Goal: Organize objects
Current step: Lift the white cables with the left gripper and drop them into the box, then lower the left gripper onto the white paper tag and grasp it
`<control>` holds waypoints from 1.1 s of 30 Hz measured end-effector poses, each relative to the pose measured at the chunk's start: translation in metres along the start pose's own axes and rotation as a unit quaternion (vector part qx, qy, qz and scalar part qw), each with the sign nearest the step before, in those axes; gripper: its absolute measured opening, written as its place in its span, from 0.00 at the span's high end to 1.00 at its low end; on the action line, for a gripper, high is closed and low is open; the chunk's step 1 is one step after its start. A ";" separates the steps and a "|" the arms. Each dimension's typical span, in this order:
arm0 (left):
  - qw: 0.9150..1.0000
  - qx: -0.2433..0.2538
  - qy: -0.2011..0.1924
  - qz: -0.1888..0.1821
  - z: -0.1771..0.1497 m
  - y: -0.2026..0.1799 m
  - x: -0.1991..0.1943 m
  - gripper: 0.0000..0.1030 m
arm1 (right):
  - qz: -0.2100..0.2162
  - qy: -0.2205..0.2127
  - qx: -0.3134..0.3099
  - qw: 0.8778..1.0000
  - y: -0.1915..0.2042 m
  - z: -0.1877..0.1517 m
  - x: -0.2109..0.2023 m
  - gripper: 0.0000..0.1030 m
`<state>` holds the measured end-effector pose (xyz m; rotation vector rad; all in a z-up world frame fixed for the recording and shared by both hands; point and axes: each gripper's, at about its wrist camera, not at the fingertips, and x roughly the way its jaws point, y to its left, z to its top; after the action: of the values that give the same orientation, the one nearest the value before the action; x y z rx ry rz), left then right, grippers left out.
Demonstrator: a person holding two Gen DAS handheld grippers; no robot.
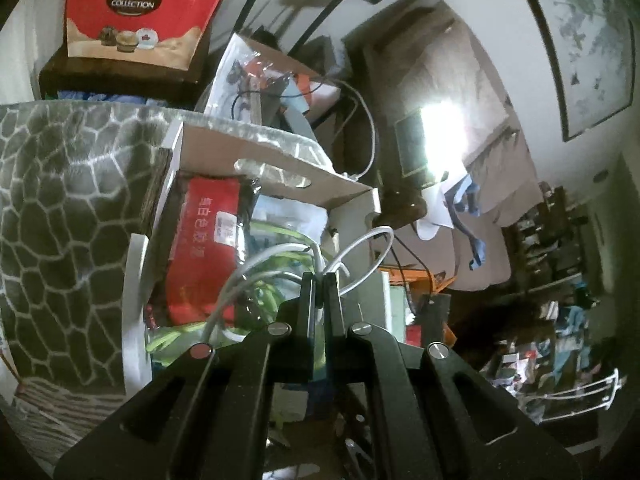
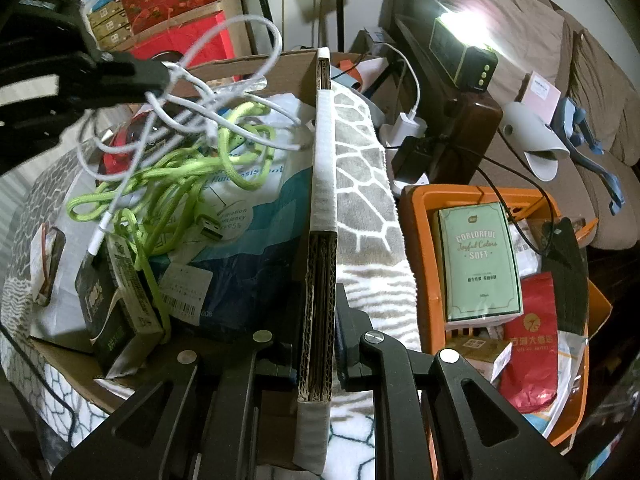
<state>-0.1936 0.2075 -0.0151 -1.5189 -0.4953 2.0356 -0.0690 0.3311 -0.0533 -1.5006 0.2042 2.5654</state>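
Note:
A tangled white cable [image 1: 374, 231] hangs from my left gripper [image 1: 319, 276], which is shut on it. The cable dangles over an open cardboard box [image 1: 256, 160] holding a red packet [image 1: 204, 240]. From the right wrist view, the left gripper [image 2: 164, 74] holds the white cable [image 2: 276, 42] above a lime green cable [image 2: 160, 184] piled on a blue and white bag [image 2: 248, 232] in the box. My right gripper [image 2: 318, 320] is shut on the box's upright cardboard wall [image 2: 320, 240].
A grey patterned blanket [image 2: 360, 184] lies under and beside the box. To the right stands an orange basket [image 2: 416, 200] with a green tissue pack [image 2: 478, 260] and a red bag [image 2: 532, 336]. Behind are a bright lamp [image 2: 464, 52], chargers and a brown sofa [image 2: 520, 12].

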 end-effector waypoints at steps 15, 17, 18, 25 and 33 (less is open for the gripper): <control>0.999 0.049 -0.004 0.023 0.004 -0.008 -0.008 0.46 | -0.002 0.001 -0.001 1.000 0.000 0.000 0.000 0.87; 0.998 0.062 0.000 0.023 0.004 -0.012 -0.020 0.40 | -0.001 0.000 -0.001 1.000 0.000 0.000 0.000 0.87; 0.997 0.070 -0.002 0.030 0.005 -0.013 -0.026 0.38 | -0.002 0.000 -0.001 1.000 0.000 0.000 0.000 0.87; 0.990 0.104 -0.037 0.092 0.007 0.000 -0.074 0.22 | -0.001 0.000 -0.002 1.000 0.000 0.000 0.000 0.87; 0.978 0.104 -0.058 0.171 0.006 0.056 -0.110 0.12 | -0.003 0.000 -0.003 1.000 0.001 0.000 -0.001 0.87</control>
<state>-0.1880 0.0954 0.0363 -1.4404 -0.0576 2.3620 -0.0685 0.3301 -0.0529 -1.5015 0.1907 2.5635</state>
